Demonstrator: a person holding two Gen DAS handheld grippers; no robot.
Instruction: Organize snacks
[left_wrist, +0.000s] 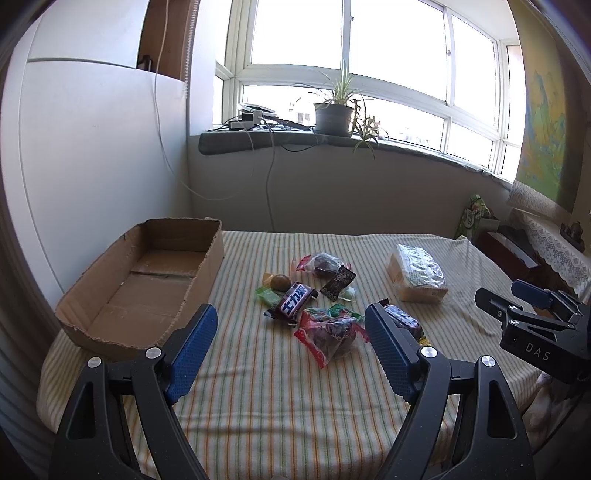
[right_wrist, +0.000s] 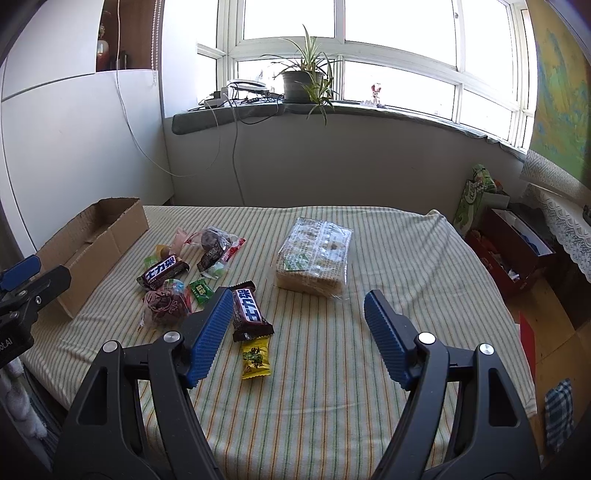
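An empty open cardboard box lies on the left of a striped cloth-covered table. Several wrapped snacks lie in a loose pile mid-table: a Snickers bar, a second Snickers bar, a red-wrapped dark cake, a yellow candy. A clear pack of crackers sits to the right. My left gripper is open above the pile, empty. My right gripper is open, empty, in front of the cracker pack; it also shows in the left wrist view.
A white cabinet stands left of the table. A windowsill with a potted plant and cables runs behind. Boxes and bags sit on the floor at the right, beside a lace-covered shelf.
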